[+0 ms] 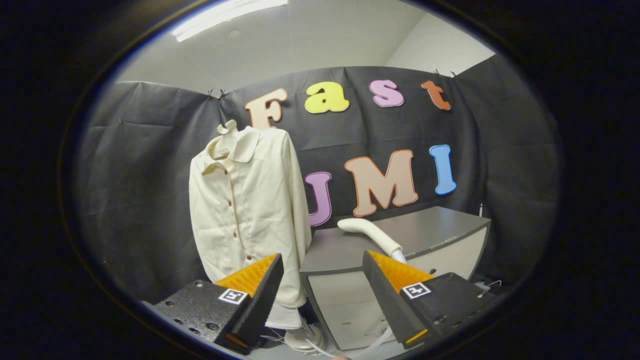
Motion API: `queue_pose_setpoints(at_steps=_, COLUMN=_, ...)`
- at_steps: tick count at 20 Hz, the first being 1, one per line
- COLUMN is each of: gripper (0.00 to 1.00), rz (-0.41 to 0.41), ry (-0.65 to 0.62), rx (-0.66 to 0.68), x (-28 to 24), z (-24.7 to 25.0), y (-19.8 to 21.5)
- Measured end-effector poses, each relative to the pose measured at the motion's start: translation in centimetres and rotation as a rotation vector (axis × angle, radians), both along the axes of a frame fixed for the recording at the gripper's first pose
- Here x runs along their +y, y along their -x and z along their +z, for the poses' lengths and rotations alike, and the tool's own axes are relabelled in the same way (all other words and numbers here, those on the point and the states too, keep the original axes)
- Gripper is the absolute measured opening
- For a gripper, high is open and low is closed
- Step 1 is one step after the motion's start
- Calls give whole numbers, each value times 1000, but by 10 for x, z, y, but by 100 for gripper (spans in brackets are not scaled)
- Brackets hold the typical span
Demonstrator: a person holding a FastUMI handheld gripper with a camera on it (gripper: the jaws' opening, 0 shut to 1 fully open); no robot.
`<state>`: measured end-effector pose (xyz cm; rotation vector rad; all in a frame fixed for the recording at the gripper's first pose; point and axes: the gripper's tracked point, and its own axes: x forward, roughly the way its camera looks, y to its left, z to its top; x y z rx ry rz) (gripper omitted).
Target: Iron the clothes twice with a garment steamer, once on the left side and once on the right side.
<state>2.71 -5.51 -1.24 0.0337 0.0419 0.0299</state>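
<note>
A cream button-up shirt [247, 210] hangs upright on a stand against the black cloth wall, beyond my left finger [255, 290]. A white garment steamer head [370, 232] lies on the grey cabinet top, just beyond my right finger [395, 285], its hose dropping down behind that finger. My gripper [324, 275] is open, with nothing between its fingers. It is held back from both the shirt and the steamer.
The grey cabinet [430, 230] with pale drawer fronts stands to the right of the shirt. The round white base [302, 340] of the shirt's stand sits on the floor between the fingers, with a thin white cord lying near it.
</note>
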Motion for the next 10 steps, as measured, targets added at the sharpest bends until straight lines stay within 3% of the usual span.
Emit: queue_pose_setpoints(at_steps=10, gripper=96, rz=-18, ry=1, rx=63, x=-48, z=16, y=-43)
